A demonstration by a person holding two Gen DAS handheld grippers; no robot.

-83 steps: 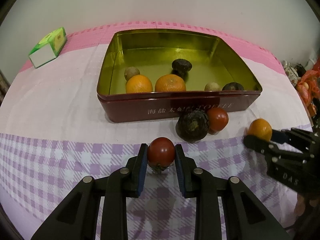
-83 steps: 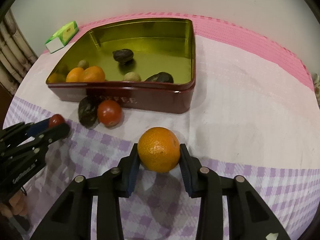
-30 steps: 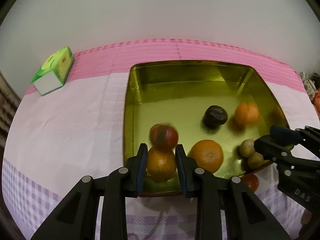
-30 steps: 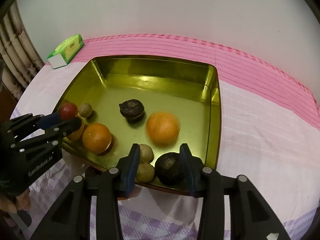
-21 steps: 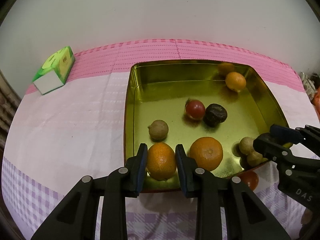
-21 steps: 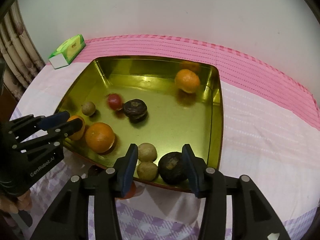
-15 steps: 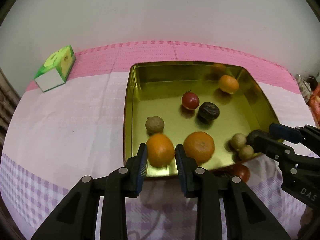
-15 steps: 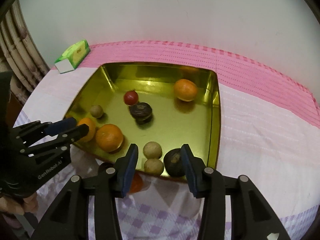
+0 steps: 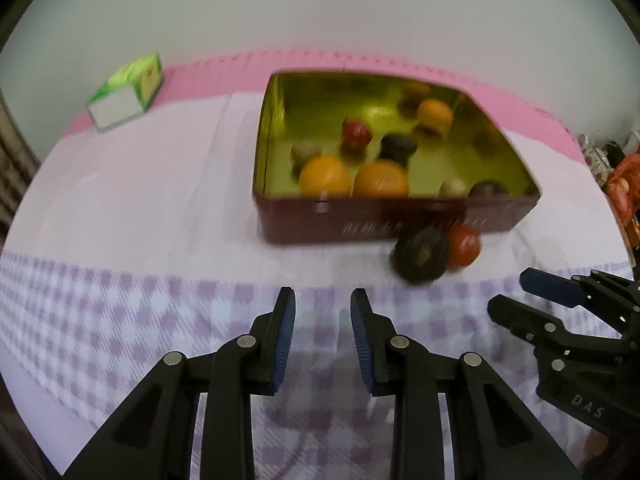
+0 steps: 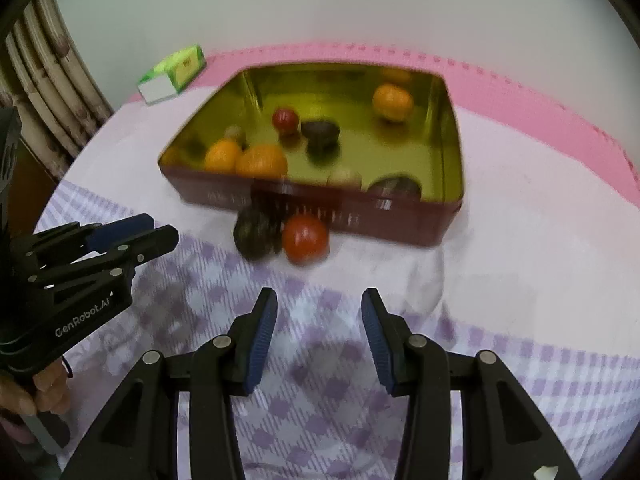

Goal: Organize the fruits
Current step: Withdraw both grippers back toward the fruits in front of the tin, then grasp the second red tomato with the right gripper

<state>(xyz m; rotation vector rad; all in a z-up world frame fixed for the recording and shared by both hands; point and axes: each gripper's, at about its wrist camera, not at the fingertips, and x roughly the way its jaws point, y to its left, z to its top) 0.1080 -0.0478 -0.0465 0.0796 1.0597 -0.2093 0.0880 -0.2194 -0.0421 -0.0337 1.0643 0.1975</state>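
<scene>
A maroon tin with a gold inside holds three oranges, a small red tomato, a dark wrinkled fruit and some small brown fruits. Outside its front wall lie a dark round fruit and a red tomato, touching each other. My left gripper hovers over the checked cloth, short of the tin, open with nothing between its fingers. My right gripper is also open and empty, just short of the dark fruit and tomato.
A green and white box lies at the back left on the pink cloth. Bamboo-like poles stand at the left edge. Cluttered items sit at the far right. A hand holds the left tool.
Both grippers drew back from above the tin to the checked cloth in front of it. The dropped tomato and orange rolled deeper into the tin and settled there.
</scene>
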